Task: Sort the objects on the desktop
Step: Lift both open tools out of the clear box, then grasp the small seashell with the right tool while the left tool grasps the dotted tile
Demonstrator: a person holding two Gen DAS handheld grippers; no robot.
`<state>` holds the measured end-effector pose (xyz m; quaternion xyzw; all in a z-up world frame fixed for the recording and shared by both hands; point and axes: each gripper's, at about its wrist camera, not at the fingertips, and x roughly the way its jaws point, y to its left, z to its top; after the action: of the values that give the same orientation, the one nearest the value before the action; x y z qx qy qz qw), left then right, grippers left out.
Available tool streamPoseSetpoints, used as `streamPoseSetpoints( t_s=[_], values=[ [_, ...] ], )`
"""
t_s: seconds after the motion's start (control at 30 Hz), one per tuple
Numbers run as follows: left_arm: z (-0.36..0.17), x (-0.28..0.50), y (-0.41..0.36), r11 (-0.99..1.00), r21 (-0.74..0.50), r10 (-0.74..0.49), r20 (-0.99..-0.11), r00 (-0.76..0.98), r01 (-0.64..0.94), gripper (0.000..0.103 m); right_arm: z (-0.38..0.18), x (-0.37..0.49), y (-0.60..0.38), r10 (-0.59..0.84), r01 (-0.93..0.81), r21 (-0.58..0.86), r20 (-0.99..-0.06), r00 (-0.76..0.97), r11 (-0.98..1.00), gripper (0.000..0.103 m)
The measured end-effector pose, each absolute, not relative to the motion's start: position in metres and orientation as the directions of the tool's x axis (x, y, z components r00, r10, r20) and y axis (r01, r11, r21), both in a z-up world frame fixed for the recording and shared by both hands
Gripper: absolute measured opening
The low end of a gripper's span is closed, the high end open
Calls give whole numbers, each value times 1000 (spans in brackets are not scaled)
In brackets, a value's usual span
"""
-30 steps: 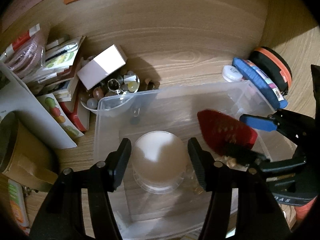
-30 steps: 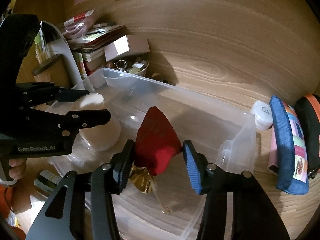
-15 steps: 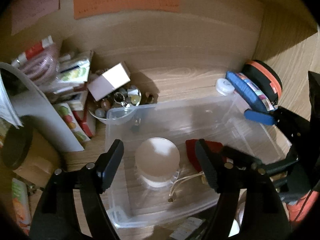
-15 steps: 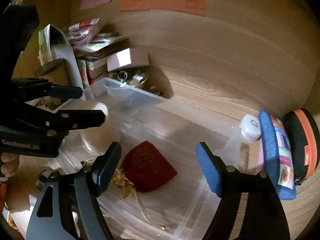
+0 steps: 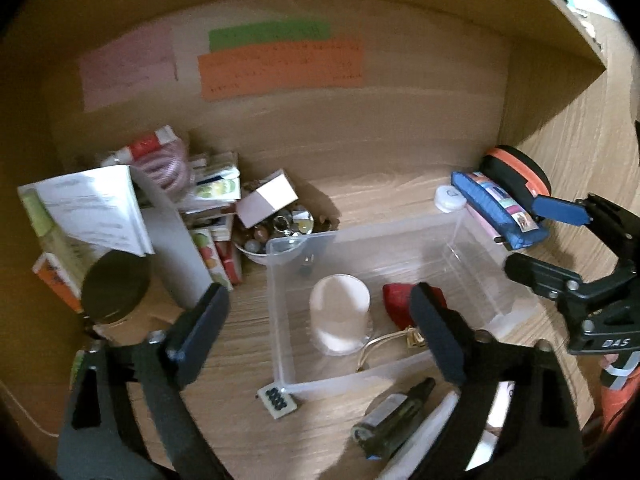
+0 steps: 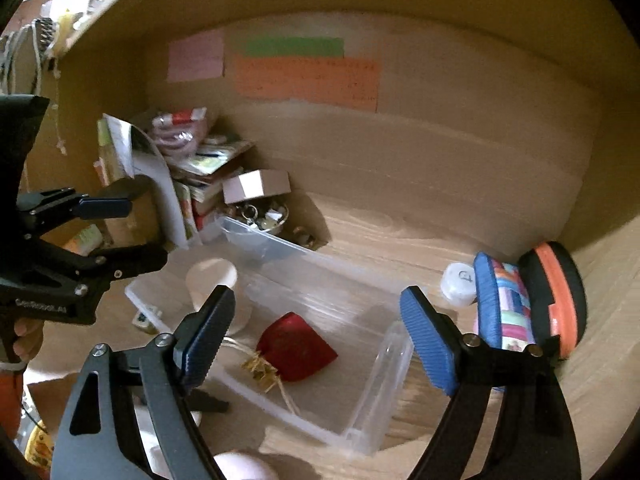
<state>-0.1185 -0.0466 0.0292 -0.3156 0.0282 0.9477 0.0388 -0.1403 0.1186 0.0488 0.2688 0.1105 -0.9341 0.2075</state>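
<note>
Red pouch (image 6: 296, 346) in clear bin (image 6: 394, 364), below spread, empty right gripper (image 6: 316, 336) fingers.

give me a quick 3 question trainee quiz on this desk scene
1. True or false: the red fabric pouch lies inside the clear plastic bin.
2. Which thing stands in the bin beside the pouch? A) white round jar B) blue patterned pencil case C) small white cardboard box
3. Fill in: both the left gripper and the right gripper, whose jaws have just been opening, now hold ______.

Key:
1. True. It lies on the bin floor with its gold cord beside it.
2. A. The pencil case and cardboard box sit outside the bin.
3. Nothing. Both stand open above the bin.
</note>
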Motion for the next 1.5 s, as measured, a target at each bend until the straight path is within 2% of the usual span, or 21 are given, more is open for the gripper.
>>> streamPoseSetpoints(
  t_s=[0.27, 0.53, 0.97, 1.33, 1.4, 1.5],
  values=[
    [32, -86, -56, -996, 65, 17, -573, -819, -66, 96, 57, -98, 129, -334, 441, -104, -508, -794, -891, 86],
    [20, -63, -80, -998, 56, -15, -594, -805, -23, 98, 50, -65, 150, -313, 404, -85, -497, -809, -911, 89],
    [-45, -64, -95, -998, 61, -48, -730, -682, 5, 98, 7, -57, 206, -241, 277, 29, -587, -773, -960, 89],
    [-81, -100, -93, -999, 47, -32, -795, -605, -9, 98, -46, -56, 236, -236, 209, 124, -682, -692, -970, 89],
    [-83, -104, -92, -998, 56, -42, -798, -601, -5, 94, -54, -54, 236, -229, 204, 120, -696, -681, -972, 87],
    [-86, -108, -90, -998, 69, -49, -804, -593, -13, 83, -62, -51, 236, -226, 207, 114, -710, -667, -972, 87]
  ],
)
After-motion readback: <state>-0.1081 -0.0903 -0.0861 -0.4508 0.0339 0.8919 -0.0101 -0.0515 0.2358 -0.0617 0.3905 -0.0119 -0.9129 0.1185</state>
